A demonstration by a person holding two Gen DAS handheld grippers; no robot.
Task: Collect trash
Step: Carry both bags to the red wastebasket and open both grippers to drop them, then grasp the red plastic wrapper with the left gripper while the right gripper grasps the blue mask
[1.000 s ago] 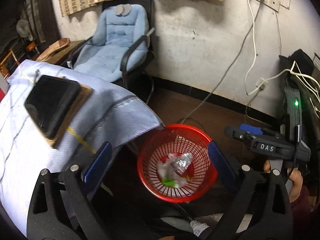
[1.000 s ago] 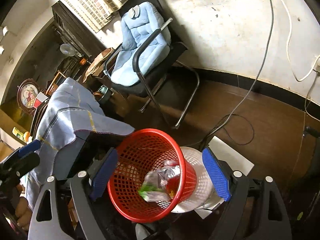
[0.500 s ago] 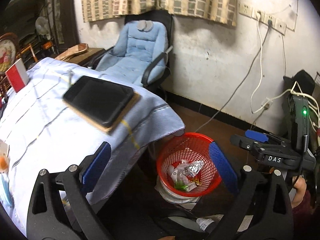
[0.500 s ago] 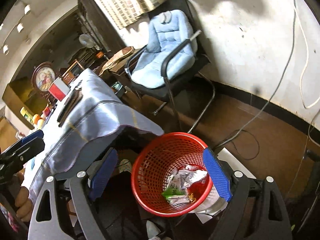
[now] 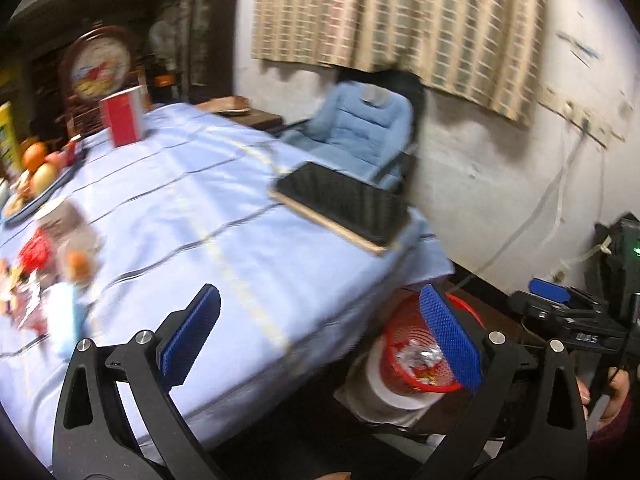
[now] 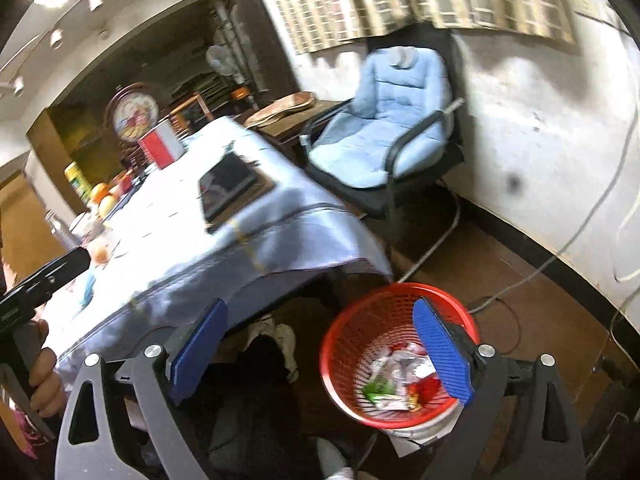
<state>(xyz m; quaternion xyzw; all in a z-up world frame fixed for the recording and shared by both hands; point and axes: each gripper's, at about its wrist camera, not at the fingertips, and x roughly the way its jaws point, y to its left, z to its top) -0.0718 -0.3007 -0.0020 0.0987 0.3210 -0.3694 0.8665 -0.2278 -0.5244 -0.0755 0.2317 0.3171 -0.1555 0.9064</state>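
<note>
1. Red mesh wastebasket (image 6: 360,344) sits on the floor just past the table's corner, low enough that rubbish can be dropped into it from the table edge; crumpled wrappers (image 6: 396,376) already lie at its bottom.
2. Left gripper (image 5: 320,340) is spread wide with nothing between its blue pads, and it points over the blue tablecloth (image 5: 192,216), probably because that is where more rubbish waits.
3. Right gripper (image 6: 320,352) is likewise released and empty, held above the floor beside the basket, its right pad overlapping the rim in the right wrist view.
4. At the table's left side lies a blurred heap of what looks like trash (image 5: 28,280): red and white scraps; the blur hides what each piece is.
5. A fruit tray (image 5: 36,176) and a red-and-white box (image 5: 122,118) stand farther back, and a dark tablet (image 5: 344,204) rests on a board near the corner. These seem to be kept things, not rubbish.
6. My judgement: the task is partway through, and the next move calls for a reach toward the heap, taking care not to snag the cloth.
</note>
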